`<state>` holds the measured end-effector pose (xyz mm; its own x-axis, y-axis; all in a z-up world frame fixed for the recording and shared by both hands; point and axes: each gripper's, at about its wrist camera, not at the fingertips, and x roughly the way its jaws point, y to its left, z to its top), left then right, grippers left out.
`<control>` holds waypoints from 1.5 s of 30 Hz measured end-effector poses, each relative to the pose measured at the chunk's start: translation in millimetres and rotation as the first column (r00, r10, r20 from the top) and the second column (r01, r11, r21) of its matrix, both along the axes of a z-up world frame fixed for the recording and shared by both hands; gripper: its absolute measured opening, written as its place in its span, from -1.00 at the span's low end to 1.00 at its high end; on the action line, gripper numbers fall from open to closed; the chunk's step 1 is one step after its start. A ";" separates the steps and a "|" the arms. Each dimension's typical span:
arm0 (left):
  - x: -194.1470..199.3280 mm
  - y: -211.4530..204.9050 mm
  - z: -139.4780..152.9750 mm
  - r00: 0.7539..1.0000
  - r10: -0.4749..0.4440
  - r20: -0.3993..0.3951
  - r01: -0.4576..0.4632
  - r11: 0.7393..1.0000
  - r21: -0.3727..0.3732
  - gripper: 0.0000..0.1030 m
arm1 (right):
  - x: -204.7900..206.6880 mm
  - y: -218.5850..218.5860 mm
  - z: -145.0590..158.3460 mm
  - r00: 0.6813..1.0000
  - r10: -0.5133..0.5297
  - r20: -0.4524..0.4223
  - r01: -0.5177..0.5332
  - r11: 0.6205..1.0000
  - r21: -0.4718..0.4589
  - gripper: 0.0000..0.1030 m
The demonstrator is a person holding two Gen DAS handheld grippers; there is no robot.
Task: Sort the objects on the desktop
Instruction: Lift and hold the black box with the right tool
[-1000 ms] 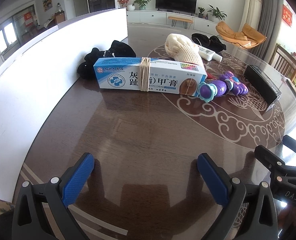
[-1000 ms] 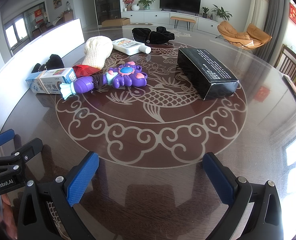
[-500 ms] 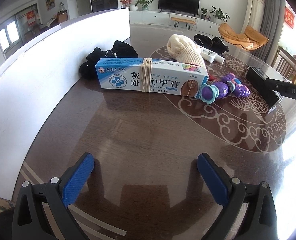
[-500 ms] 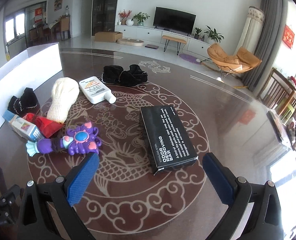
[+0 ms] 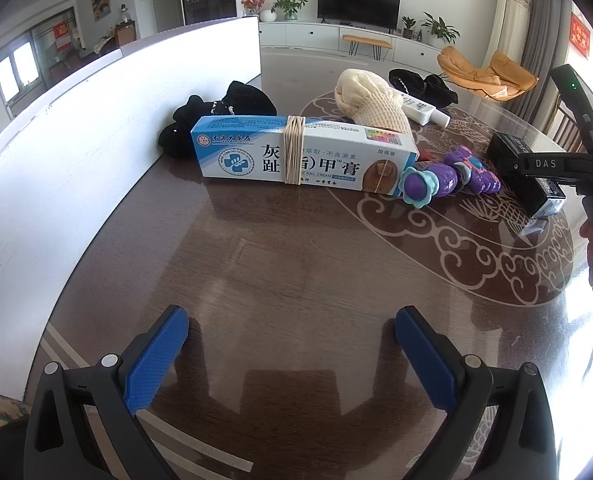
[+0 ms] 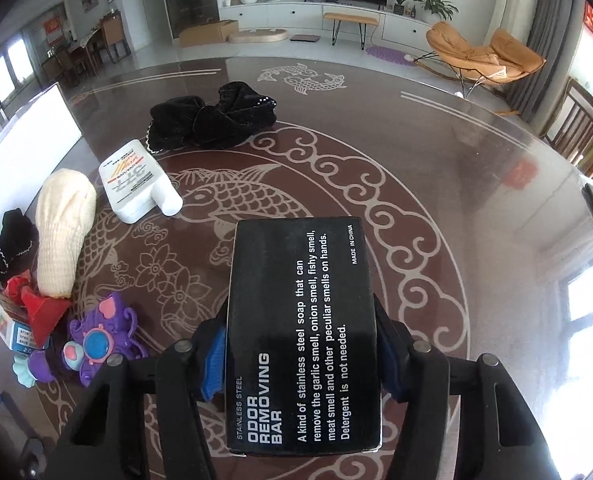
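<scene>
A: The black box (image 6: 302,336) is lying flat on the desk (image 6: 436,168), near the purple toy (image 6: 96,340). The right gripper (image 6: 300,354) is closing on its long sides, blue fingers (image 6: 213,360) flanking it, seemingly just touching.

B: So the person is best letting both fingers seat squarely before lifting, keeping the box level?

A: Likely, since it is wide and smooth. The left gripper (image 5: 292,360) is hovering spread and empty over bare desk, short of the blue carton (image 5: 304,156).
</scene>
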<state>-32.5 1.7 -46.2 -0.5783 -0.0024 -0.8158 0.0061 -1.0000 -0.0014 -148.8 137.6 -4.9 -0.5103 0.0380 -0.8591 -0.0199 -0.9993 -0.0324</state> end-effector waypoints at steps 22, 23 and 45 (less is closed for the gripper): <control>1.6 -0.3 0.4 1.000 0.002 -0.002 -0.002 1.000 0.001 1.00 | 181.1 -25.6 -13.0 0.996 0.031 -0.085 -0.032 0.999 -0.017 1.00; 1.6 -0.3 0.2 1.000 0.002 -0.002 -0.002 1.000 0.001 1.00 | 181.1 -26.9 -12.6 0.996 0.037 -0.087 -0.038 0.999 -0.014 1.00; 1.4 -0.5 0.4 1.000 0.001 -0.001 -0.001 1.000 0.001 1.00 | 182.5 -23.5 -13.4 0.996 0.038 -0.086 -0.040 0.999 -0.016 1.00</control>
<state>-31.1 1.2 -45.8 -0.5794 -0.0027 -0.8151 0.0075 -1.0000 -0.0020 33.7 114.1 -18.3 -0.5832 0.0016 -0.8124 0.0172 -0.9998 -0.0143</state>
